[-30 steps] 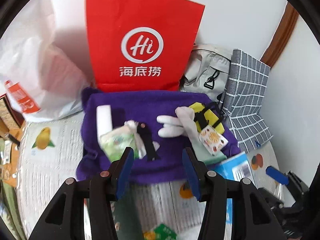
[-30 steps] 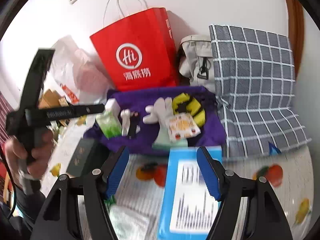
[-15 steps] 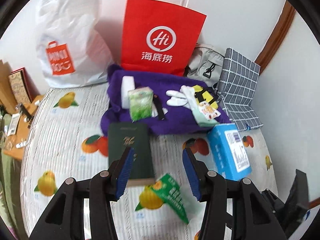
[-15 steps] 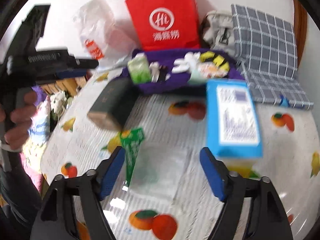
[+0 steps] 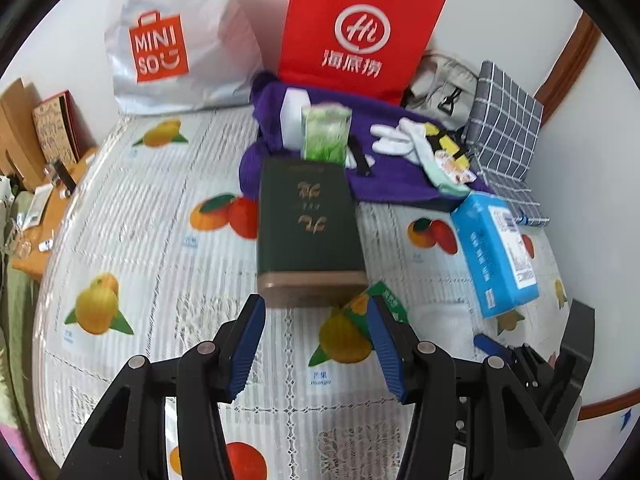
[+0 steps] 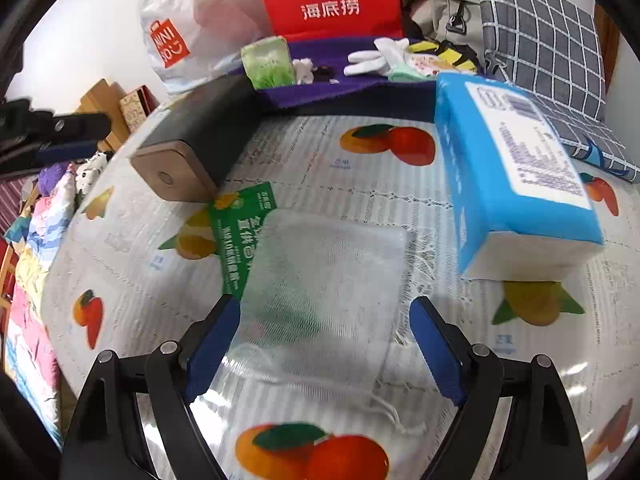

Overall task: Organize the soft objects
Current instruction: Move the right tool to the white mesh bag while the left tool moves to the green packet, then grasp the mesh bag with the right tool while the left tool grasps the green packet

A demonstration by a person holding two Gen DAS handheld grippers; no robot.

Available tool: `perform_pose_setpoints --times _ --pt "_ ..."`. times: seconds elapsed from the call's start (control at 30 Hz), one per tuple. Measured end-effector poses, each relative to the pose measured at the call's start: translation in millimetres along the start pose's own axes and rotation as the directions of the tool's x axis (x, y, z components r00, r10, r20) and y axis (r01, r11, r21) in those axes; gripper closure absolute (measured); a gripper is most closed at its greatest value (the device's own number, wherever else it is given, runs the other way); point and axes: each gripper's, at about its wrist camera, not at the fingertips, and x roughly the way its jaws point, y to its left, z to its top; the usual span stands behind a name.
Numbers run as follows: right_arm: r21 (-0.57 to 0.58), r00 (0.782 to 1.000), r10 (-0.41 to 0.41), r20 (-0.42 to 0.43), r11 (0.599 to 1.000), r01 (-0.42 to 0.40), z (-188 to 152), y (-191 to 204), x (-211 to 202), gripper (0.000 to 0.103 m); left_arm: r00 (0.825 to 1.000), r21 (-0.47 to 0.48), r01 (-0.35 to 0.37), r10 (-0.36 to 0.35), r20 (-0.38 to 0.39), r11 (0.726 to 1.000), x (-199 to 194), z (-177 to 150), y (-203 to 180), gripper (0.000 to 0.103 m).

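Observation:
My left gripper (image 5: 316, 308) is open with nothing between its fingers, just short of the near end of a dark green box (image 5: 308, 232) lying on the fruit-print tablecloth (image 5: 160, 216). My right gripper (image 6: 324, 308) is open wide over a white mesh drawstring pouch (image 6: 328, 280), which lies flat between its fingers, partly on a green packet (image 6: 240, 236). Farther back, a purple cloth (image 5: 384, 176) carries a white glove (image 5: 396, 136), a green tissue pack (image 5: 326, 136), socks and small items. A blue tissue pack (image 6: 516, 168) lies to the right.
A red paper bag (image 5: 360, 28) and a white Miniso bag (image 5: 172, 40) stand against the wall. A grey checked cushion (image 5: 504, 120) and a beige bag (image 5: 444, 88) fill the back right corner. Cardboard boxes (image 5: 24, 128) sit off the table's left edge.
Both grippers have drawn back from the purple cloth toward the near side of the table and sunk lower. The right jaws have widened, and the mesh pouch now lies between them.

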Motion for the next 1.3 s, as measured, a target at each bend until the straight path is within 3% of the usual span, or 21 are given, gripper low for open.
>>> perform_pose_setpoints --times 0.13,0.3,0.37,0.4,0.47,0.53,0.63,0.93,1.1,1.23,1.3 --pt "-0.008 0.999 0.009 0.03 1.0 -0.009 1.6 8.5 5.1 0.017 1.0 -0.001 -0.003 0.003 -0.024 1.0 9.9 -4.6 1.4 0.052" --pt "-0.073 0.997 -0.057 0.052 0.995 0.061 0.9 20.8 11.0 0.021 0.999 0.002 0.002 -0.002 -0.038 1.0 14.9 -8.4 -0.7 0.052" --pt "-0.074 0.996 -0.06 0.062 0.995 0.064 0.1 20.5 8.5 0.036 0.999 0.005 0.001 0.0 -0.044 1.0 16.0 -10.9 -1.9 0.052" --pt "-0.077 0.996 -0.069 0.064 0.994 0.074 0.1 19.7 7.3 0.051 0.999 0.005 -0.001 0.001 -0.047 1.0 16.4 -11.8 -2.1 0.052" --pt "-0.079 0.997 -0.053 0.065 0.995 0.058 -0.2 16.3 4.4 0.063 0.998 0.002 -0.004 0.004 -0.056 1.0 17.5 -15.4 -3.6 0.052" --pt "-0.073 0.997 -0.031 0.065 0.997 0.036 -1.3 12.9 1.6 0.084 0.998 0.001 -0.007 0.007 -0.063 1.0 18.5 -18.0 -5.4 0.052" --pt "-0.088 0.997 -0.023 0.075 0.996 0.03 -5.0 11.2 -5.4 0.095 0.997 -0.003 -0.021 0.021 -0.078 1.0 21.0 -22.3 -8.9 0.052" --pt "-0.071 0.985 0.041 0.165 0.997 -0.029 -23.1 -10.8 -53.3 0.095 0.992 0.016 -0.028 0.029 -0.123 0.999 41.7 -34.9 -38.2 0.052" --pt "-0.046 0.988 0.016 0.153 0.999 -0.009 -42.6 -41.2 -64.2 0.095 0.986 0.035 -0.018 0.023 -0.168 0.999 67.7 -38.3 -63.1 0.052" --pt "-0.03 0.989 -0.051 0.138 0.998 0.056 -55.7 -65.7 -65.9 0.095 0.982 0.047 -0.01 0.018 -0.186 0.999 85.1 -38.4 -81.9 0.051" --pt "-0.016 0.988 -0.082 0.131 0.996 0.085 -61.2 -78.6 -65.9 0.095 0.985 0.067 -0.024 0.035 -0.166 0.997 91.2 -39.2 -93.2 0.039"
